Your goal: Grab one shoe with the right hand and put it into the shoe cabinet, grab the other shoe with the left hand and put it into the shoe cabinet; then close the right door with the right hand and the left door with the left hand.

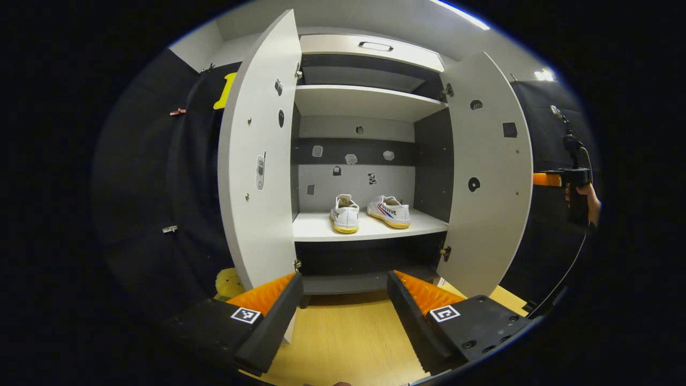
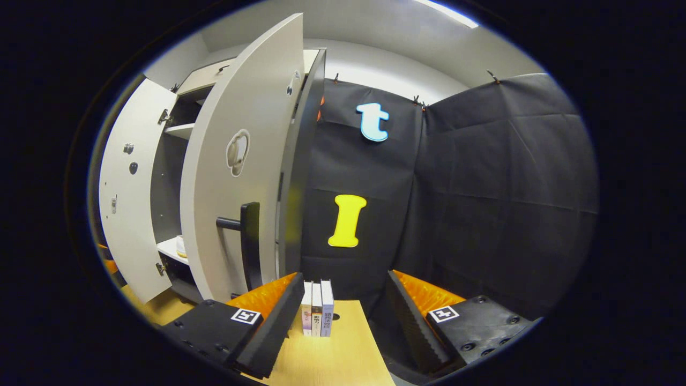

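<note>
The shoe cabinet (image 1: 370,48) stood with both doors swung wide. In the left gripper view, the left door (image 1: 260,155) and the right door (image 1: 487,171) framed an open front, and nothing stood between the left gripper (image 1: 345,316) and the shelf (image 1: 370,228).

Both shoes rested on that shelf, side by side and near each other but apart. The left shoe (image 1: 344,213) had its heel toward the camera, its long axis running into the cabinet. The right shoe (image 1: 389,210) lay angled, its toe end toward the right and nearer the shelf's front edge. Room remained on the shelf at either side of the pair. A second shelf (image 1: 364,102) sat above, with small stickers (image 1: 351,159) on the back panel between.

The left gripper's fingers stood apart and held nothing, over the wooden table (image 1: 348,338). Past the right door's outer edge, the right gripper (image 1: 549,179) was seen in a hand (image 1: 589,201), with its cable (image 1: 568,268) trailing down.

In the right gripper view, the right gripper (image 2: 345,316) had its fingers spread and empty. The right door (image 2: 241,161) stood edge-on just left of them, its dark handle (image 2: 247,236) on the outer face. Three small books (image 2: 317,308) stood upright on the table (image 2: 332,359) between the fingers. To the right the black cloth wall (image 2: 482,187) left open space.
</note>
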The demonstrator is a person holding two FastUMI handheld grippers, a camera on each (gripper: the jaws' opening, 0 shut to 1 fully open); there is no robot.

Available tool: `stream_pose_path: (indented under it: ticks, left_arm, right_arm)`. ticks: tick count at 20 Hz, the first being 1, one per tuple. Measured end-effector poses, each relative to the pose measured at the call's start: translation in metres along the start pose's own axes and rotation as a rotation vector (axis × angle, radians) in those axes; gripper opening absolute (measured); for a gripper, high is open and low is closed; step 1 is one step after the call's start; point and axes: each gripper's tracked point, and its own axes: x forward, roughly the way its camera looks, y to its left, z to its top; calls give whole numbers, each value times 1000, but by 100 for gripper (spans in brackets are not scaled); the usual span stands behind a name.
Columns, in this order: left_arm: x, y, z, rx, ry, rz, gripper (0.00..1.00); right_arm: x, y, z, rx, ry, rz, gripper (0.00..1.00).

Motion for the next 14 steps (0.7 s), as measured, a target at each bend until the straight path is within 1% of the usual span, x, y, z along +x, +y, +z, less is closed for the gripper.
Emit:
stream_pose_path:
  ticks: [1,2,3,4,5,6,9,14]
  left_arm:
    - [-1,0,-1,0,1,4,98]
    - [-3,0,-1,3,2,9,98]
    - [-4,1,-1,9,0,16,98]
    - [-5,2,-1,15,0,21,98]
    - [-6,2,-1,19,0,25,98]
    - [-6,2,0,20,-1,25,98]
    - [-8,0,2,14,-12,20,98]
    - [-12,10,-6,-9,7,36,98]
  right_arm:
    - [3,8,-2,23,10,29,96]
    - [7,12,-3,31,14,41,98]
    - [9,10,-2,29,6,41,95]
    - [10,10,-2,30,7,39,95]
    - [9,11,-3,39,13,40,92]
    - [8,11,-4,42,17,33,95]
    - [5,15,-4,39,22,12,95]
    - [-4,51,0,79,27,52,95]
